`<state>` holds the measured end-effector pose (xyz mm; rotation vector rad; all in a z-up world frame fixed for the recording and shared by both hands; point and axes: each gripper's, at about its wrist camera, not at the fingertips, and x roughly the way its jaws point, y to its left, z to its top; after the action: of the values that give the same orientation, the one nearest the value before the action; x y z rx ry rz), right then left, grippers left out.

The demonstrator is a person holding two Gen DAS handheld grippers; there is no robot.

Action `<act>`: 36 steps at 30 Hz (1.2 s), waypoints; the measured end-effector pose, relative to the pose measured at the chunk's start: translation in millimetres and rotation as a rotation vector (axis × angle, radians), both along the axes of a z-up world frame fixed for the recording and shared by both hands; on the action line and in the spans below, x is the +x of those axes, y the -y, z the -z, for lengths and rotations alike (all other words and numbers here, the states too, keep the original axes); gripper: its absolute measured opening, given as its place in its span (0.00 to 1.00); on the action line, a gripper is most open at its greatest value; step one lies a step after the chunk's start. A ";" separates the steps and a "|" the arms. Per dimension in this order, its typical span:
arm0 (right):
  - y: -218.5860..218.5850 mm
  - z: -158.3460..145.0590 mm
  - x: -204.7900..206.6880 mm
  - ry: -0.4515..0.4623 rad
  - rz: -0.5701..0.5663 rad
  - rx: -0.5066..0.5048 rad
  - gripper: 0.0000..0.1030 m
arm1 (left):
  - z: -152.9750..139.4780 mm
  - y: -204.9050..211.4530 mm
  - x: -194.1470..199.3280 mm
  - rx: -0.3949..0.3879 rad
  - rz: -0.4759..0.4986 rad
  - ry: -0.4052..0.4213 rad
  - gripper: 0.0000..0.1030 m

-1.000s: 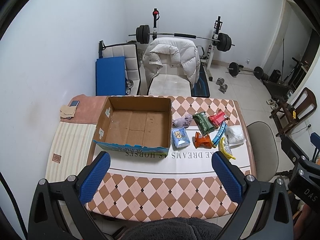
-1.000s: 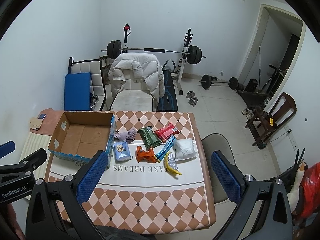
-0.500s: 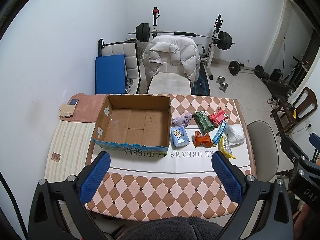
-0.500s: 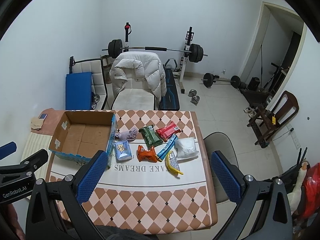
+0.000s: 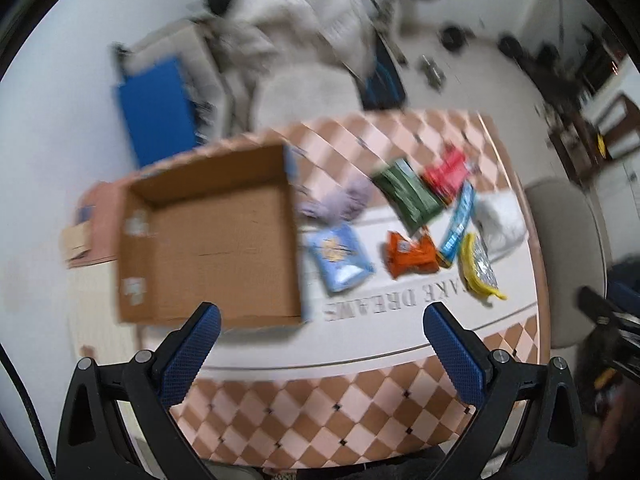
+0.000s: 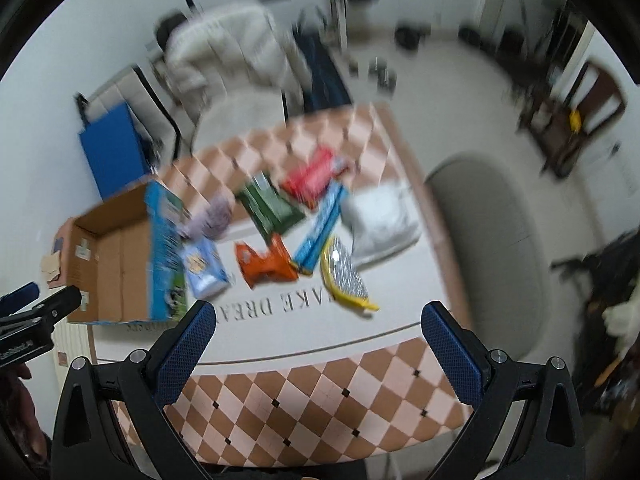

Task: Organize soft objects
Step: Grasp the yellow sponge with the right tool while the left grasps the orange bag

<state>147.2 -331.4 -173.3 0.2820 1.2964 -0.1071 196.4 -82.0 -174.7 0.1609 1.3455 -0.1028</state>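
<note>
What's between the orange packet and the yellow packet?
A long blue packet lies between the orange packet and the yellow packet, seen in the right wrist view.

Table [image 5: 320, 420] with checkered pink/brown cloth and a white band printed with lettering lies ahead of both grippers. On it, ahead-left of the left gripper: open cardboard box [image 5: 212, 240], empty inside. Ahead and to the right, a cluster: lilac soft item [image 5: 344, 202] just beside the box, light-blue packet [image 5: 340, 256], orange packet [image 5: 410, 254], green packet [image 5: 408, 194], red packet [image 5: 446, 174], blue strip packet [image 5: 458, 220], yellow-edged packet [image 5: 478, 268], white bag [image 5: 500, 220]. Frames blurred; labels unreadable.
</note>
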 end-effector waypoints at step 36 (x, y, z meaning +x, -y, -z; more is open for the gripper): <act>32.1 278.8 74.6 -0.399 -0.146 0.167 0.51 | 246.3 115.8 105.1 0.059 0.214 -0.470 0.57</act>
<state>221.8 -363.5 -452.1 0.3173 1.7218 0.0743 301.5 -197.8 -421.0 0.3466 1.7975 -0.2955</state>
